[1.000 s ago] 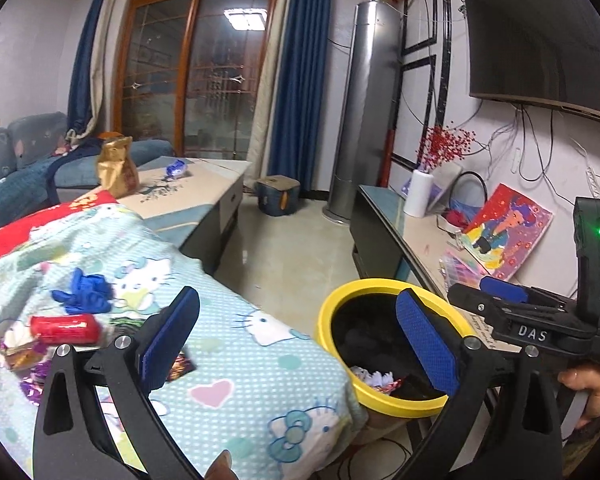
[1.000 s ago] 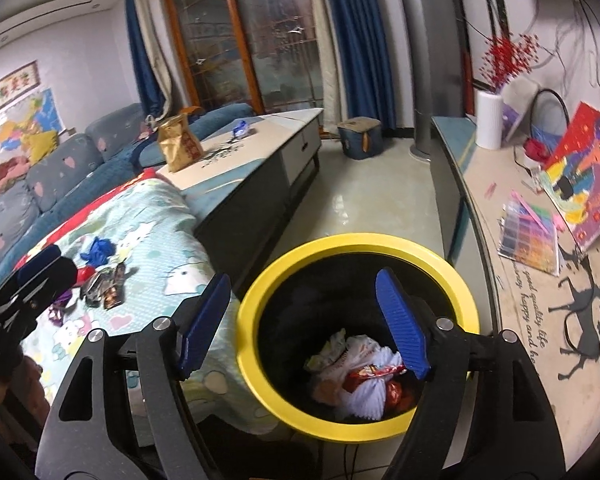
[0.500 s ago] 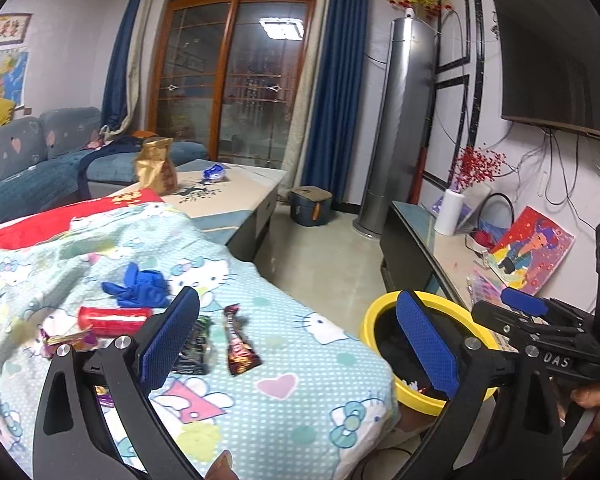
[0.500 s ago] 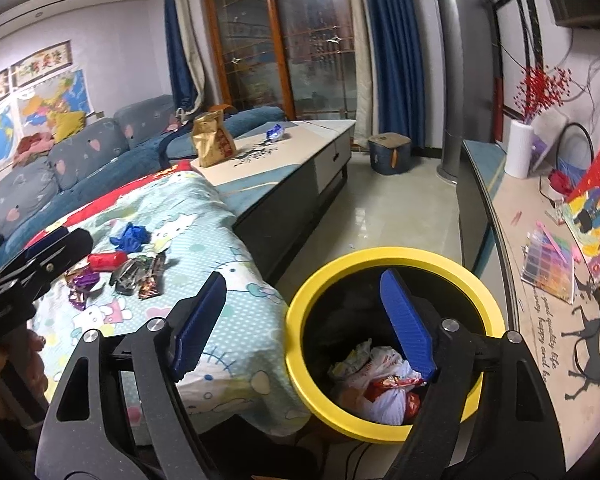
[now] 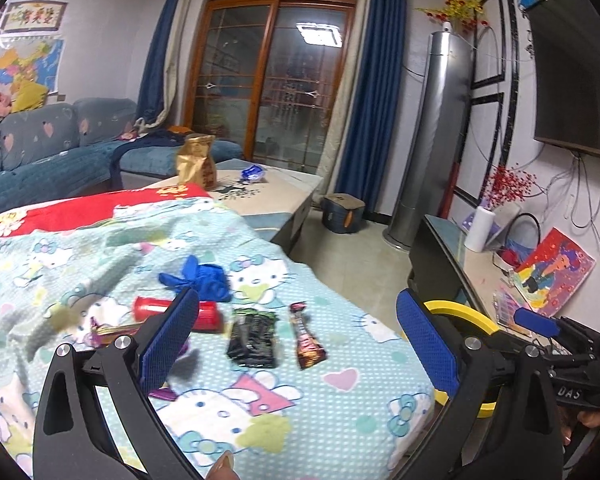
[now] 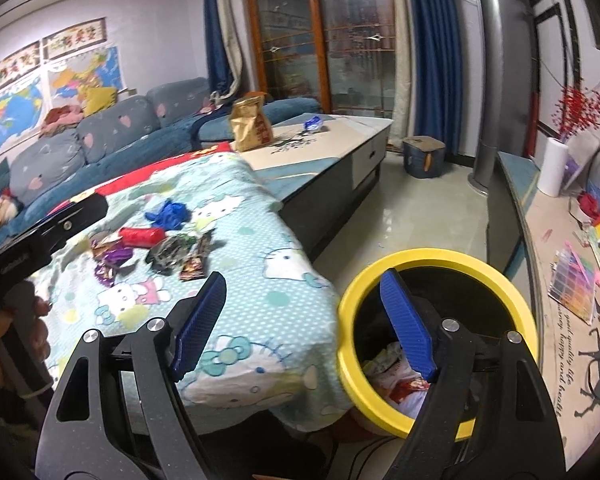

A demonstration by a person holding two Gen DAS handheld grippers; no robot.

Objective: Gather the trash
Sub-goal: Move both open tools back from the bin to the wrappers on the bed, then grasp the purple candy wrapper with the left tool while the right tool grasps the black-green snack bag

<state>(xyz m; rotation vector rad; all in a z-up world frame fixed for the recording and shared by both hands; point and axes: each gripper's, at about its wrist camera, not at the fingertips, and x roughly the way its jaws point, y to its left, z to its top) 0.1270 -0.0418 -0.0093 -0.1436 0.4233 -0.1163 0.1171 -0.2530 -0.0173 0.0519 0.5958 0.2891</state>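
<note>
Trash lies on a Hello Kitty blanket (image 5: pixel 260 408): a blue glove (image 5: pixel 204 278), a red wrapper (image 5: pixel 204 314), a black-green packet (image 5: pixel 254 336), a brown candy wrapper (image 5: pixel 306 340) and purple wrappers (image 6: pixel 110 260). My left gripper (image 5: pixel 296 344) is open and empty, hovering over the blanket in front of the packets. My right gripper (image 6: pixel 300 328) is open and empty beside the yellow-rimmed bin (image 6: pixel 440 258), which holds crumpled trash (image 6: pixel 392 376). The bin also shows in the left wrist view (image 5: pixel 460 310).
A coffee table (image 6: pixel 340 136) with a gold bag (image 6: pixel 250 124) stands beyond the blanket. A low TV bench (image 6: pixel 540 216) with papers runs along the right wall. A blue sofa (image 6: pixel 100 136) is at the left. Bare floor (image 6: pixel 412 208) lies between table and bench.
Both grippers have swung left, away from the bin and toward the blanket. The trash pile has come into the middle of the left wrist view. Both stayed open.
</note>
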